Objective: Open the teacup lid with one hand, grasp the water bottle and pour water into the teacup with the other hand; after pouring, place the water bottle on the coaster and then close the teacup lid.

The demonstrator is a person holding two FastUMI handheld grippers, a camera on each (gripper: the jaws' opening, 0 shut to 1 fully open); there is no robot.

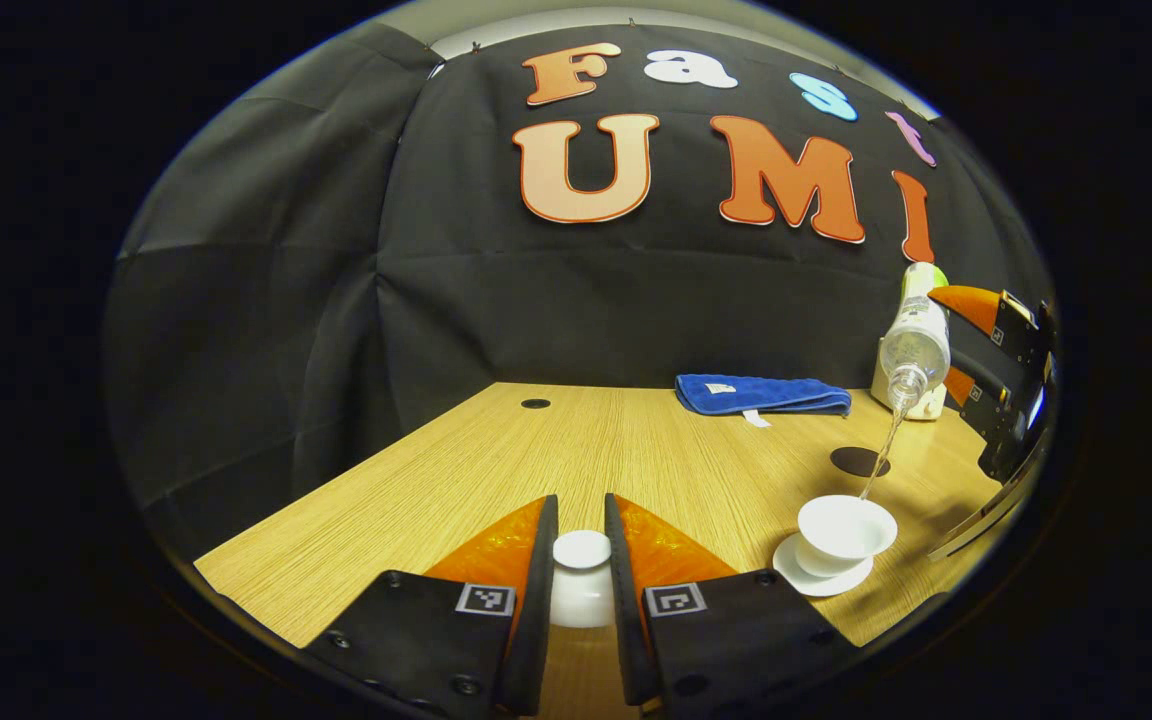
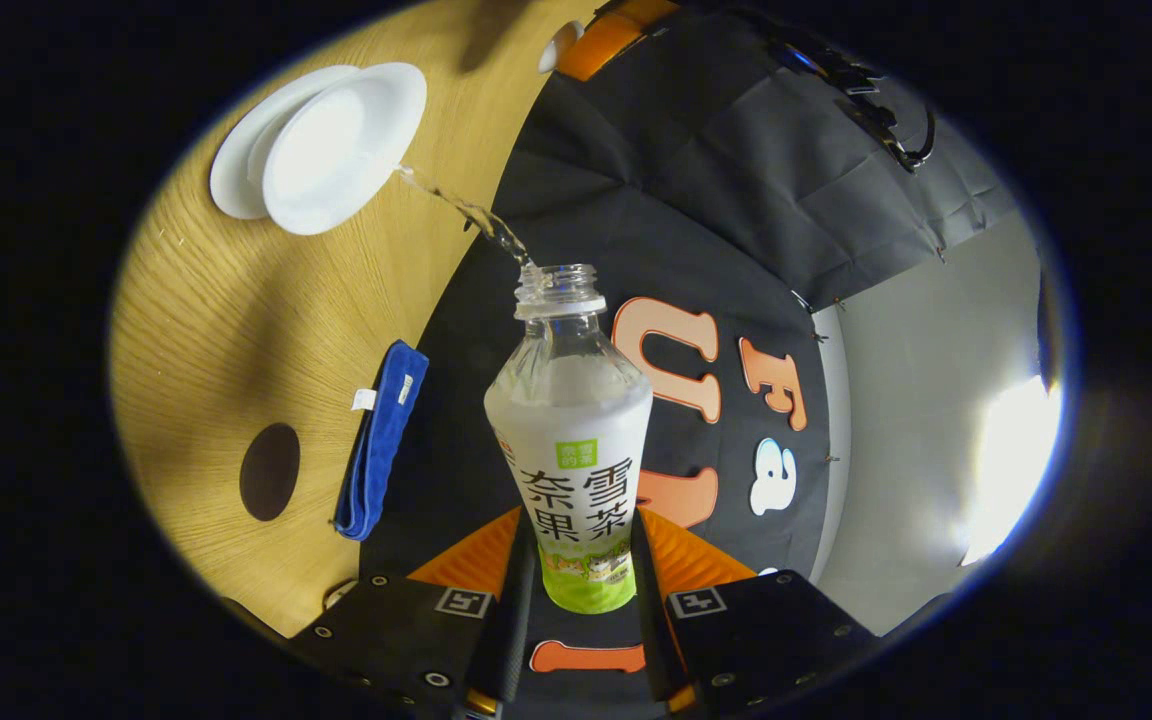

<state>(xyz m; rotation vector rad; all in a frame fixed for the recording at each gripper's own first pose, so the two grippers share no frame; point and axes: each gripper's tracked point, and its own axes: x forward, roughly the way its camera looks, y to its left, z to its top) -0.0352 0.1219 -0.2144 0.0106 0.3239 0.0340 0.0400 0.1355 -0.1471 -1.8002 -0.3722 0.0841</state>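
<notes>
My left gripper [image 1: 581,505] is shut on the white teacup lid [image 1: 581,578], held low over the wooden table [image 1: 496,470]. To its right the open white teacup [image 1: 841,528] stands on its saucer [image 1: 804,578]. My right gripper [image 2: 583,520] is shut on the uncapped water bottle [image 2: 571,440], tilted neck-down above the cup. A thin stream of water [image 2: 466,213] runs from the mouth into the teacup [image 2: 336,150]. In the left gripper view the bottle [image 1: 916,345] hangs at the far right in the right gripper [image 1: 944,342]. The dark round coaster [image 1: 858,461] lies bare behind the cup.
A folded blue towel [image 1: 761,393] lies at the back of the table, near the black cloth wall. A white object [image 1: 926,403] stands behind the bottle. A small cable hole [image 1: 536,403] sits at the table's back left. The coaster [image 2: 269,471] and towel [image 2: 381,440] lie side by side.
</notes>
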